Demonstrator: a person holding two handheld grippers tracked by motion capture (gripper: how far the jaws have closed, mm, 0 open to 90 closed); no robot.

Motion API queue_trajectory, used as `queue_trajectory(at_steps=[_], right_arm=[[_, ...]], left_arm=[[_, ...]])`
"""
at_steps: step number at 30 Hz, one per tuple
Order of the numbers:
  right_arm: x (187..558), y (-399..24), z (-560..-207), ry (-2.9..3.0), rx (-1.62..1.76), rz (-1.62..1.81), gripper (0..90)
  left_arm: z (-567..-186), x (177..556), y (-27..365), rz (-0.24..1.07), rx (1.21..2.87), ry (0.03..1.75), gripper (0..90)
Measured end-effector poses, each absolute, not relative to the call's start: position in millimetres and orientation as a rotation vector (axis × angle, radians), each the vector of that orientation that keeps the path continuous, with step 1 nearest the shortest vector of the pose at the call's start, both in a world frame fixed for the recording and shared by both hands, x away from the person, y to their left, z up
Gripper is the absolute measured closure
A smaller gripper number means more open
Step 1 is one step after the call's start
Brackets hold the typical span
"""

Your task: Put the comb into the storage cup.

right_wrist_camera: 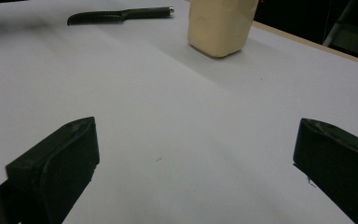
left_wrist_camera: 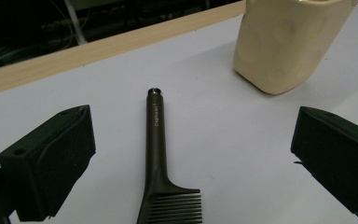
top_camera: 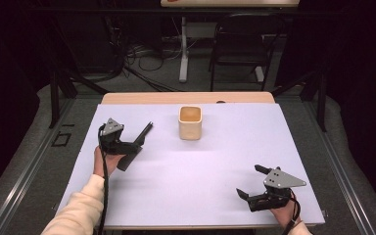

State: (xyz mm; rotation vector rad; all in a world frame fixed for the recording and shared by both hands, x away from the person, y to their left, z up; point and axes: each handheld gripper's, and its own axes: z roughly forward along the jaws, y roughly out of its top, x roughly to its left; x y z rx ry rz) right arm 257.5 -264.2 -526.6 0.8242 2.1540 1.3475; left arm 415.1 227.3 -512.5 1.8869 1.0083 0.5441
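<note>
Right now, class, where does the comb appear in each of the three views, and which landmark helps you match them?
High view: the comb lies left of centre, beside the left tongs.
Left gripper view: bottom centre, between the open jaws, handle pointing away.
Right gripper view: top left, far off, lying flat.
Shared landmark: the cream cup, standing on the table near the comb's handle end.

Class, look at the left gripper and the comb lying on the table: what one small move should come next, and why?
Probably lower the left gripper and shut it on the comb's handle. Its jaws stand wide open either side of the handle, not touching it, and the comb lies flat on the table. The cream cup stands upright nearby, and the right gripper waits open, far off.
</note>
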Motion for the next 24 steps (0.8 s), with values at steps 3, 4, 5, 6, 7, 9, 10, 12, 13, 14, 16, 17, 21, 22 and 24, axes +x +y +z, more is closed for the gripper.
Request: queue_trajectory(at_steps=[3,4,5,6,7,9,10,12,13,14,16,17,21,22,24], right_arm=[[257,-264,-526,2.156,0.824,1.350,0.0],[257,-264,-527,2.156,0.823,1.350,0.0],[258,-264,-527,2.156,0.824,1.349,0.0],[258,-264,-527,2.158,0.824,1.346,0.0],[258,-264,-527,2.159,0.827,1.344,0.0],[258,-264,-527,2.161,0.833,1.343,0.0],[258,-264,-527,2.160,0.832,1.343,0.0],[258,-264,-527,2.160,0.828,1.344,0.0],[258,-264,-527,2.162,0.830,1.344,0.0],[258,-264,-527,2.163,0.831,1.344,0.0],[258,-264,-527,2.165,0.831,1.344,0.0],[258,-264,-527,2.165,0.832,1.344,0.0],[258,-264,-528,2.167,0.833,1.343,0.0],[258,-264,-528,2.169,0.834,1.343,0.0],[258,-264,-527,2.167,0.833,1.345,0.0]], left_arm=[[-512,425,228,0.545,1.898,1.028,0.0],[-511,428,228,0.542,1.902,1.038,0.0],[-511,431,228,0.541,1.896,1.047,0.0],[-511,434,227,0.540,1.896,1.056,0.0],[-510,437,227,0.543,1.904,1.064,0.0],[-509,443,225,0.545,1.920,1.076,0.0],[-508,447,224,0.546,1.923,1.082,0.0],[-507,453,223,0.540,1.939,1.100,0.0],[-507,457,222,0.542,1.942,1.107,0.0],[-507,459,221,0.550,1.951,1.113,0.0],[-507,465,220,0.545,1.961,1.135,0.0],[-508,468,219,0.546,1.967,1.144,0.0],[-509,477,214,0.560,1.975,1.180,0.4],[-510,479,212,0.562,1.982,1.192,0.6],[-513,482,210,0.569,1.990,1.200,2.8]])
